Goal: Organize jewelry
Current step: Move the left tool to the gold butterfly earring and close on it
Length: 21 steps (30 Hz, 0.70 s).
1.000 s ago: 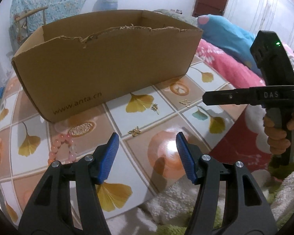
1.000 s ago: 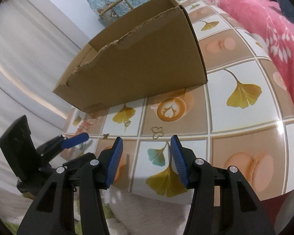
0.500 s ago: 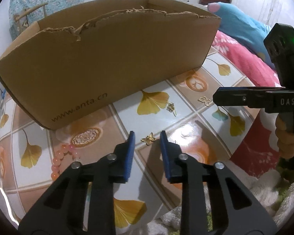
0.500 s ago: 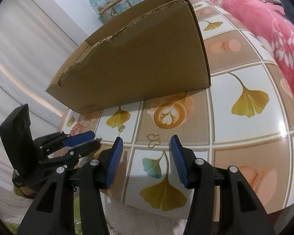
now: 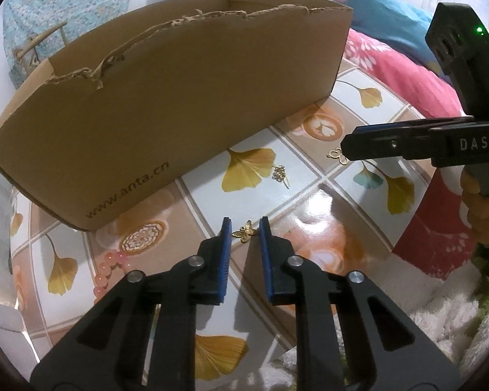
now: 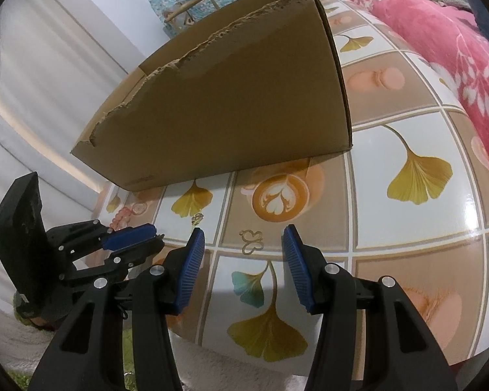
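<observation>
The left gripper [image 5: 245, 224] had just narrowed its jaws around a gold butterfly charm [image 5: 244, 232] on the table [image 5: 309, 195], pads apparently not yet touching it, suggesting an imminent pickup, while the right gripper [image 6: 244, 238] hung half-open, empty, over another charm [image 6: 252, 239].

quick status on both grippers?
Left gripper: jaws just closing around the gold butterfly charm, pads not clearly pressing it yet.
Right gripper: open, holding nothing, above the outline butterfly charm.
</observation>
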Motion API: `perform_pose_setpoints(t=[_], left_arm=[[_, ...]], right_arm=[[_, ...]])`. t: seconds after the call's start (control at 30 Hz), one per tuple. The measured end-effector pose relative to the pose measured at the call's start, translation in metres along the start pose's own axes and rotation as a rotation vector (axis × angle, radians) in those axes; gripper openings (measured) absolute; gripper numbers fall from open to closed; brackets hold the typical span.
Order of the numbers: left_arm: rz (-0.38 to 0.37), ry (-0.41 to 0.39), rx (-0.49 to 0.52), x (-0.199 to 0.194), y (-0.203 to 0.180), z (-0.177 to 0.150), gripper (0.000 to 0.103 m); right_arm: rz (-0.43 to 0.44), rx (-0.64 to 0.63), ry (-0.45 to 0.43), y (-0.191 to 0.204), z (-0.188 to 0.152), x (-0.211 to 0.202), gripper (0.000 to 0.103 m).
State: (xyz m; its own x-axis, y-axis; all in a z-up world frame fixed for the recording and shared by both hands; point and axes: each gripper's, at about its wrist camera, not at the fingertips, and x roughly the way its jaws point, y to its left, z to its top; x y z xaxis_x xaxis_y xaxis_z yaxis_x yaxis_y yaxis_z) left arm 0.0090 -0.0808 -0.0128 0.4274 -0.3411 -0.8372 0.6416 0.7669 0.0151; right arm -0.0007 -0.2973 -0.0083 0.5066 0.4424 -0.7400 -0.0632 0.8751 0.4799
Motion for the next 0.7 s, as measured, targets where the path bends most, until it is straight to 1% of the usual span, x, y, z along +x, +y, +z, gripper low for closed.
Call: perform_pose_setpoints(t=[0.2, 0.3, 0.57, 0.7], left_arm=[[0.004, -0.002, 0.008, -0.001, -0.001, -0.001, 0.013], [0.004, -0.003, 0.009, -0.001, -0.001, -0.001, 0.013], [0.003, -0.005, 0.010, -0.001, -0.001, 0.000, 0.012], [0.002, -0.003, 0.013, -0.001, -0.001, 0.001, 0.012]], right_arm=[[-0.017, -0.023, -0.004, 0.001, 0.000, -0.002, 0.050], [-0.042, -0.069, -0.008, 0.006, -0.001, -0.004, 0.050], [-0.182, -0.241, -0.012, 0.028, -0.006, 0.003, 0.045], [-0.230, -0.290, -0.002, 0.033, -0.007, 0.011, 0.037]])
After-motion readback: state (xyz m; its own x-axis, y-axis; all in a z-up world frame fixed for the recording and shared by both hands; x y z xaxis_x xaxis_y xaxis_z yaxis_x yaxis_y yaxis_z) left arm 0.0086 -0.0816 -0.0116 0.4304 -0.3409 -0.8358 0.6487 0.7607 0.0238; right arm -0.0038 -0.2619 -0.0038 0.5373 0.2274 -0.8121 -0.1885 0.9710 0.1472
